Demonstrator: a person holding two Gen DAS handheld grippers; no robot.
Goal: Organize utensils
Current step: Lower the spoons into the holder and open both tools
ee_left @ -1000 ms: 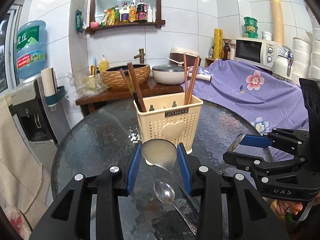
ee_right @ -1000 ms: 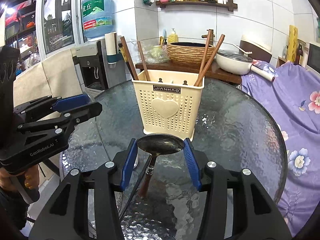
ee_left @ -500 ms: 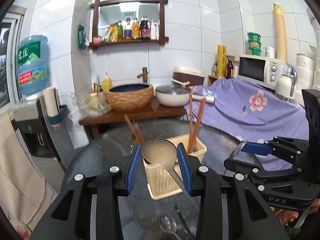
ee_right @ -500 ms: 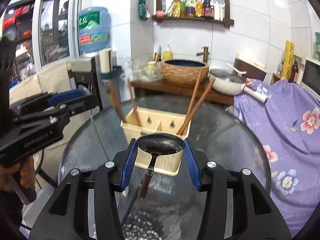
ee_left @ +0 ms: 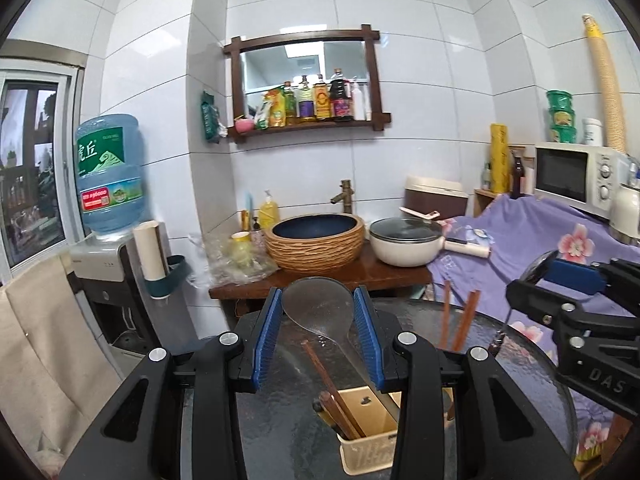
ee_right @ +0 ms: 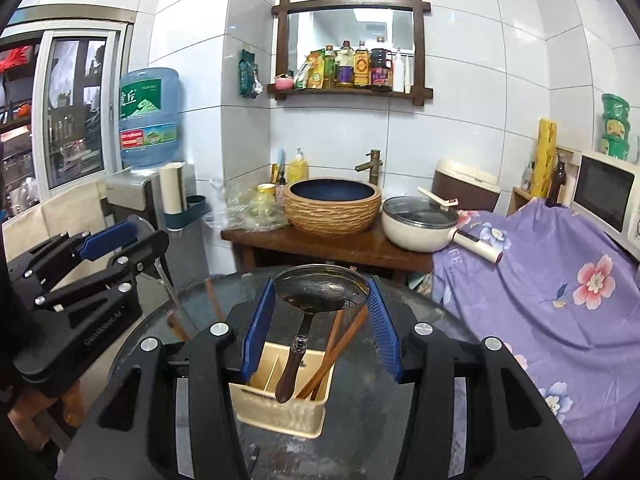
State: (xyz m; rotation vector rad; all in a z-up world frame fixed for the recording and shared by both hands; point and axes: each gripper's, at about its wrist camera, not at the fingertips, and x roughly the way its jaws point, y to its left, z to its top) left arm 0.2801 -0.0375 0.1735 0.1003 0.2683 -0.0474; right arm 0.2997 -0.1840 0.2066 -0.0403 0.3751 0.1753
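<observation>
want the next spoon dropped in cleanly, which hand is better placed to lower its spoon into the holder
Right, probably. The right hand-held gripper holds its ladle with the handle hanging at the holder opening. The left hand-held gripper's spoon slants across the rim.

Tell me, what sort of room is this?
Probably a small home kitchen or dining corner: a microwave, a lidded cooking pot beside a basin with a tap, and a shelf of sauce bottles.

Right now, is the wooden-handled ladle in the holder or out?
Out. The ladle hangs in the right gripper, handle above the holder.
</observation>
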